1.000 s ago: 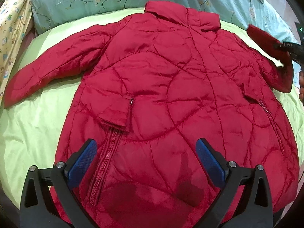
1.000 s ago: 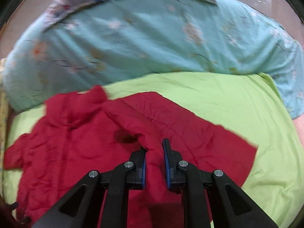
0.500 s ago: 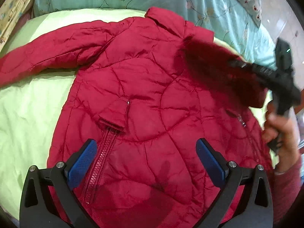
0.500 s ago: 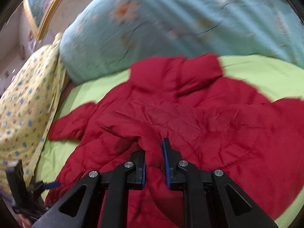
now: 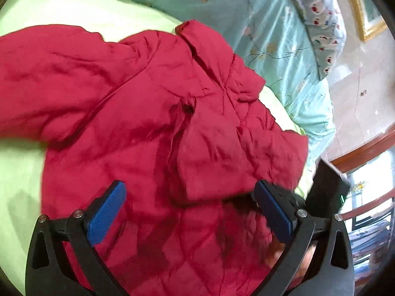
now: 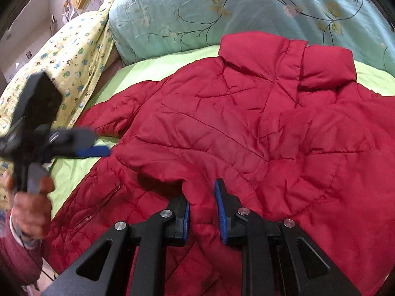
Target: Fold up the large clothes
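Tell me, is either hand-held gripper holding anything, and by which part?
The right hand-held gripper pinches the red jacket by the end of its sleeve, folded across the body. The left hand-held gripper is open, holding nothing.

both grippers are showing matte black triangular frames with cut-out windows, silver screw heads and blue textured pads [image 5: 106,215] on the fingers. the left hand [image 6: 29,207] is showing bare skin above a maroon sleeve [image 6: 17,254].
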Tool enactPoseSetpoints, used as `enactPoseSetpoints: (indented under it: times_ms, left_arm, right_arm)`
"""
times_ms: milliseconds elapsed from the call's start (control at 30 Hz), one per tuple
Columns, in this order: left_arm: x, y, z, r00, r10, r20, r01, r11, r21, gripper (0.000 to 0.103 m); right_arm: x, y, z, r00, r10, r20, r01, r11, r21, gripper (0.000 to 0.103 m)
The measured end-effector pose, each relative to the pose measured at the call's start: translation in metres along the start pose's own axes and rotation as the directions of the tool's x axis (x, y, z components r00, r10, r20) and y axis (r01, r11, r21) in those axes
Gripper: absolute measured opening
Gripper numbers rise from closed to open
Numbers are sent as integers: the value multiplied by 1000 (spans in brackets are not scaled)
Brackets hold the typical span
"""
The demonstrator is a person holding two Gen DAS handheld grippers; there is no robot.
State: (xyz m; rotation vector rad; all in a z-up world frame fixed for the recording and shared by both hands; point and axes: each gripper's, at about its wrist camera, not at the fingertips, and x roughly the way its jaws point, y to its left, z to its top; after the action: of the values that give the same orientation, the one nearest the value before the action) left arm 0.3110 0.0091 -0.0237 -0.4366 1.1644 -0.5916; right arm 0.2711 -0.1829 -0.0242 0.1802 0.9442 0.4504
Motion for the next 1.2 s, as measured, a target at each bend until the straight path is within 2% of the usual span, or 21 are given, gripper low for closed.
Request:
enactPoseSetpoints:
  times_ms: [33, 100, 167, 267, 333, 400, 500, 633, 767, 900, 967, 1000, 1033, 1100, 1200]
  left_arm:
    - [10, 1, 6, 1000, 7, -8, -7, 1000, -4, 102]
    - [21, 3, 12, 1000, 7, -16, -7, 1000, 0, 79]
    - [32, 3, 16, 999, -20, -34, 20, 1000, 5, 29]
    - [39, 2, 18, 999, -26, -36, 27, 999, 19, 19]
    - [32, 1, 18, 1000, -25, -18, 26, 999, 35, 16]
    - [20, 1, 19, 1000, 12, 18, -13, 998, 60, 15]
    - [-1, 3, 20, 988, 120, 93, -130, 986, 104, 15]
    - [-18, 10, 20, 965, 218, 147, -236, 964, 124, 15]
    - [-12, 1, 19, 920, 334, 206, -371, 911, 182, 15]
    - [-10, -15, 9, 853, 435, 291, -501, 839, 214, 16]
    - [-21, -19, 5, 825, 451, 340, -529, 828, 185, 18]
    - [-32, -20, 4, 815, 446, 370, -528, 835, 157, 18]
    - [-42, -20, 3, 820, 420, 389, -505, 851, 145, 18]
    - [-52, -23, 1, 845, 355, 400, -445, 881, 157, 18]
    - [-45, -32, -2, 894, 271, 358, -363, 905, 221, 18]
  right_arm:
    - [-1, -1, 0, 1000, 5, 1, -5, 1000, 7, 22]
    - [0, -2, -1, 1000, 8, 2, -8, 1000, 15, 22]
    - [-1, -3, -2, 1000, 11, 2, -11, 1000, 23, 22]
    - [-5, -7, -4, 1000, 17, -2, -17, 999, 46, 28]
    - [-11, -9, -6, 999, 35, 0, -35, 997, 64, 33]
    - [-26, -14, -11, 999, 44, 27, -46, 995, 84, 46]
    - [-51, -29, -16, 996, 1, 93, -13, 992, 126, 50]
    - [-76, -61, -15, 981, -98, 170, 57, 971, 232, 52]
    - [-86, -89, -12, 959, -209, 192, 145, 941, 305, 52]
    - [-55, -107, -14, 966, -248, 73, 212, 923, 321, 52]
    - [-41, -111, -18, 963, -265, 35, 242, 919, 311, 52]
    - [-37, -111, -20, 961, -276, 30, 254, 918, 304, 52]
    - [-35, -111, -21, 957, -287, 31, 266, 917, 298, 52]
    - [-33, -108, -21, 955, -293, 35, 270, 915, 301, 55]
    - [-30, -103, -20, 951, -307, 35, 284, 913, 292, 58]
